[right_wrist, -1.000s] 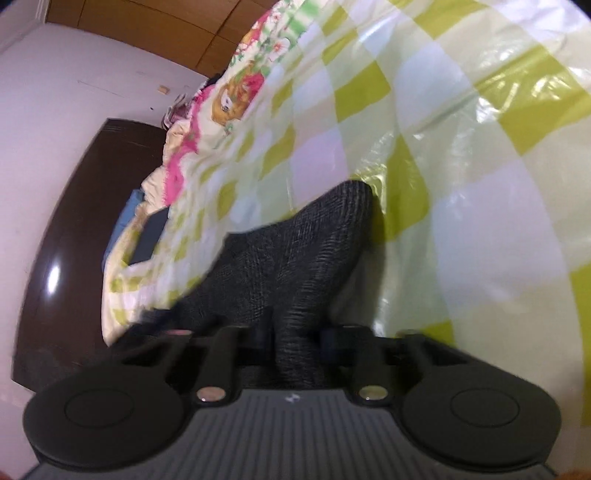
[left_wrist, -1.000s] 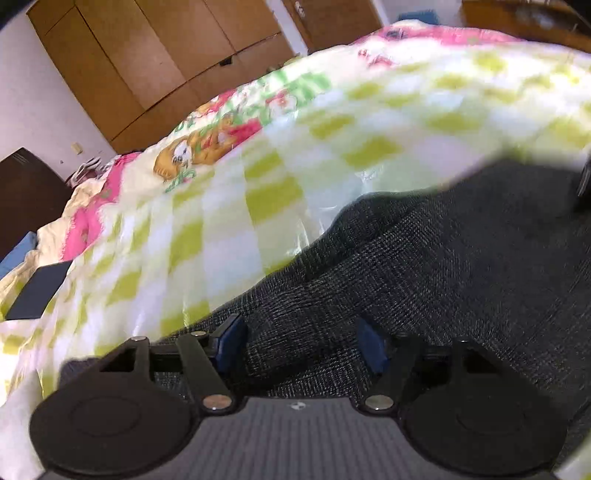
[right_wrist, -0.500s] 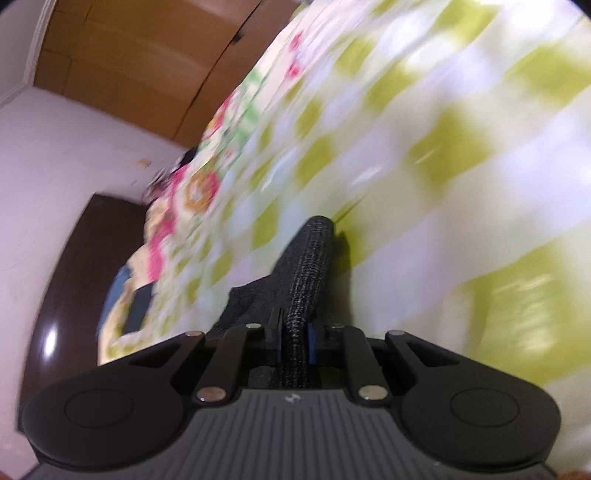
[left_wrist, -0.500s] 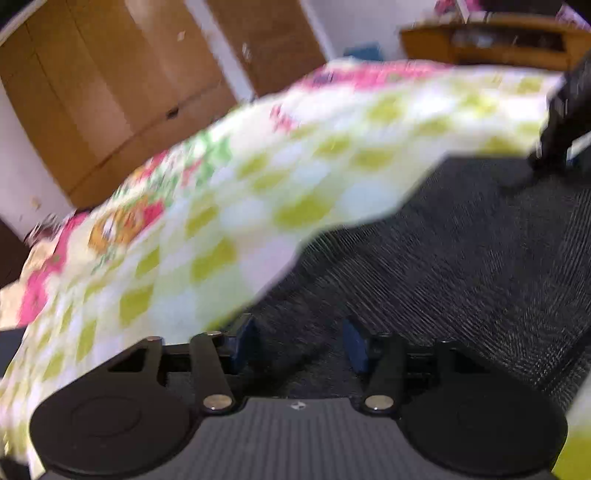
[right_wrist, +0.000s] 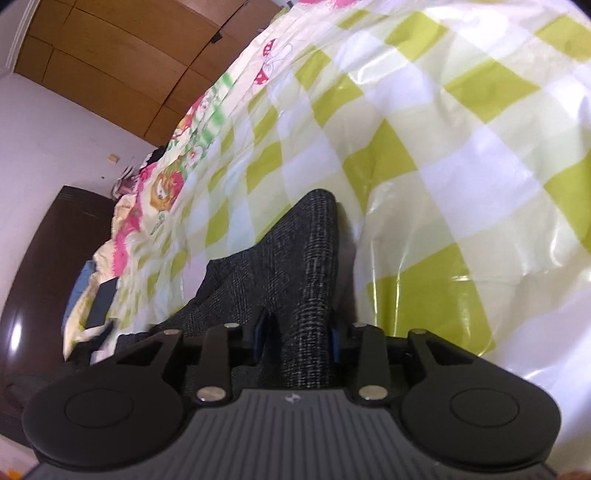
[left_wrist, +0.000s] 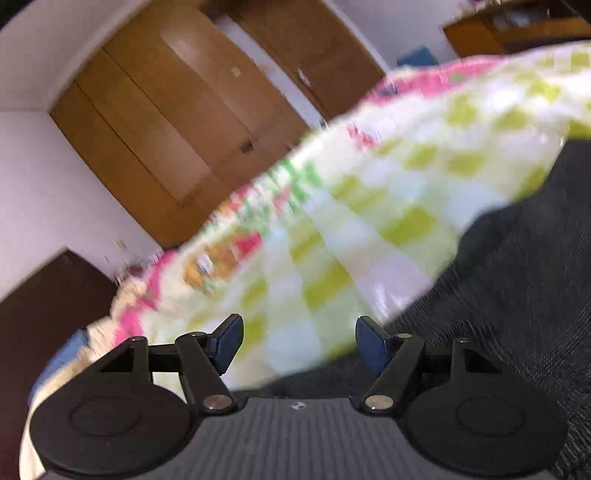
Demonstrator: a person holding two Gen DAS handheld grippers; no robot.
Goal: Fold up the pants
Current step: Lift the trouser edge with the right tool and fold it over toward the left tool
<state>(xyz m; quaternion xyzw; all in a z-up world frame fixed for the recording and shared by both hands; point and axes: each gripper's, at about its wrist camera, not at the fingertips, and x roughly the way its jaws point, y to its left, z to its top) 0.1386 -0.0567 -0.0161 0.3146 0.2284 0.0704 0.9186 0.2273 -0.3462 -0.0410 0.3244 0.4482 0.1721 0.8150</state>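
The dark grey tweed pants (left_wrist: 517,295) lie on a bed with a green-and-white checked cover (left_wrist: 369,221). My left gripper (left_wrist: 299,343) is open and still widening. Only the checked cover shows between its blue pads; the pants spread to its right and under it. In the right wrist view a raised fold of the pants (right_wrist: 303,258) runs up into my right gripper (right_wrist: 296,338). Its jaws are opening with the fold loose between them, and a dark gap shows beside the left pad (right_wrist: 258,334).
A wooden wardrobe (left_wrist: 184,122) stands behind the bed and a dark brown cabinet (right_wrist: 40,277) at its left end. A dark flat object (right_wrist: 101,302) and a blue cloth (right_wrist: 79,288) lie near the bed's left edge. A wooden shelf (left_wrist: 517,26) is far right.
The left gripper has swung left off the pants, with its jaws now wide over the cover. The right gripper pinched the fold thin half a second ago and has since spread.
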